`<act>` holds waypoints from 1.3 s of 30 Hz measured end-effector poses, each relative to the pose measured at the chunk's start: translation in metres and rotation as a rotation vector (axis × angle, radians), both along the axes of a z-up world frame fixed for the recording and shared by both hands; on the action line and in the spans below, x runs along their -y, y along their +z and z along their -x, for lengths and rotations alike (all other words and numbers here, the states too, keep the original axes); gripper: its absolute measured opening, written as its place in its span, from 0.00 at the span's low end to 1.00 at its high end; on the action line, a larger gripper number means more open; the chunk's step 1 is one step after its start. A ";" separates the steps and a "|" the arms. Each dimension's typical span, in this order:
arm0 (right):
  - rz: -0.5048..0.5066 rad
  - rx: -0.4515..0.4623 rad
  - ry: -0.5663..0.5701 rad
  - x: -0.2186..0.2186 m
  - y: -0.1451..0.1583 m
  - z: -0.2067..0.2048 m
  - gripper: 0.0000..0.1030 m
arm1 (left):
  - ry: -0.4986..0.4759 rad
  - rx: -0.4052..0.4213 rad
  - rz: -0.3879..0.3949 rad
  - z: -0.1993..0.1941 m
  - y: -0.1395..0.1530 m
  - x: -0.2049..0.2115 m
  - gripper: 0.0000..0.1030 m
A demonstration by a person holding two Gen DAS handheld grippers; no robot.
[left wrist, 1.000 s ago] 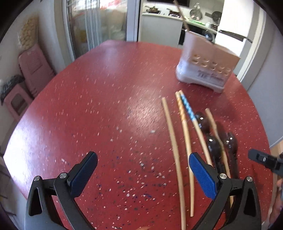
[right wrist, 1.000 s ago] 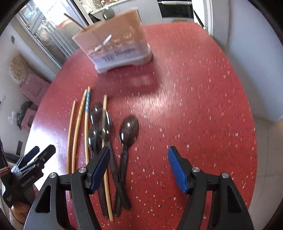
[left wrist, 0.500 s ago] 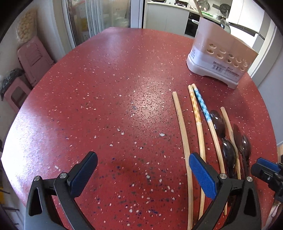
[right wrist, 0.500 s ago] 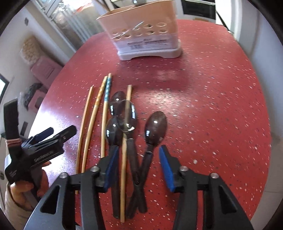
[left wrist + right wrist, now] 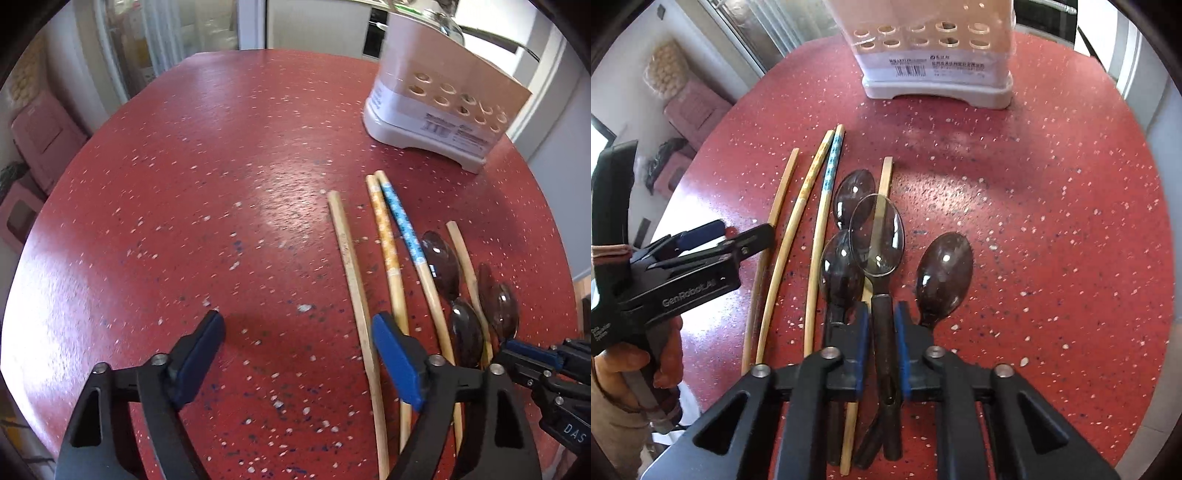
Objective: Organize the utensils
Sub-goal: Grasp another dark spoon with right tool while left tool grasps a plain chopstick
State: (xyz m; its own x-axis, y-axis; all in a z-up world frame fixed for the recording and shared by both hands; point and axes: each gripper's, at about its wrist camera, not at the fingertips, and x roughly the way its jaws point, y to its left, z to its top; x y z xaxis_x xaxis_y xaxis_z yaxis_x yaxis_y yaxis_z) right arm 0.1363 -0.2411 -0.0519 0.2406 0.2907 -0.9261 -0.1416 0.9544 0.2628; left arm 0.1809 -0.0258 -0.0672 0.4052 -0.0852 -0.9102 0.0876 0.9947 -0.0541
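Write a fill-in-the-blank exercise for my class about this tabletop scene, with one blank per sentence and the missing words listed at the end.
1. The right gripper is shut on the handle of a dark ____.
2. The left gripper is ____ and holds nothing.
3. The table top is ____ with pale speckles.
4. Counting every chopstick lying on the table, there are ____.

Missing words: spoon; open; red; four

Pink plastic stools [image 5: 33, 147] stacked left of red speckled table [image 5: 184, 184]; glass door [image 5: 177, 33] behind.
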 end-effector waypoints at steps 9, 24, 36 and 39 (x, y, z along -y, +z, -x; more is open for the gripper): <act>-0.067 0.012 -0.005 0.013 0.010 0.005 0.12 | -0.085 -0.066 -0.046 -0.016 0.005 0.015 0.84; -0.140 0.078 -0.039 0.047 0.038 0.023 0.12 | -0.162 -0.177 -0.063 -0.050 0.010 0.042 0.38; -0.134 0.140 -0.060 0.055 0.055 0.038 0.12 | -0.093 0.063 0.120 -0.013 0.036 0.019 0.34; -0.135 0.177 -0.061 0.055 0.063 0.041 0.12 | -0.084 0.136 0.160 -0.003 0.053 0.014 0.34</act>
